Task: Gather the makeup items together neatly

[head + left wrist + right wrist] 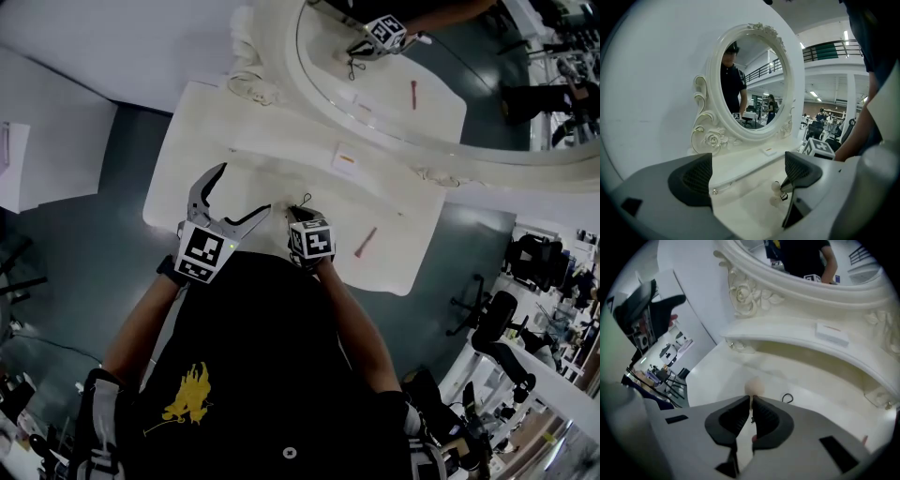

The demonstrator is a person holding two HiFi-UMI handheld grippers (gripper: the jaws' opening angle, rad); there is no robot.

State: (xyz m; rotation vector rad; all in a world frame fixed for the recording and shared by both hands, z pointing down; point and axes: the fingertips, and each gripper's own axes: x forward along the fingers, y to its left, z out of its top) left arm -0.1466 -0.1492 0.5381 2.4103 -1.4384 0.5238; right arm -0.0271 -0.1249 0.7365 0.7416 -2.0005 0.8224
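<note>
On the white vanity table (192, 141), my right gripper (302, 212) (751, 399) is shut. A small beige makeup sponge (755, 386) (776, 187) lies right at its tips; I cannot tell whether they touch it. Just to the sponge's right is a thin black loop (787, 398) (306, 199). My left gripper (247, 187) (747, 173) hovers open beside the right one, with nothing between its pads. A slim pink stick (366, 241) lies on the table right of my right gripper. A small white box (345, 159) (832, 333) (768, 151) sits on the raised shelf under the mirror.
A large oval mirror in an ornate white frame (309, 89) (705, 136) stands along the table's back and reflects the grippers and items. The shelf's step (797, 345) runs below it. The table's front edge (375, 281) is close to my body, with dark floor around.
</note>
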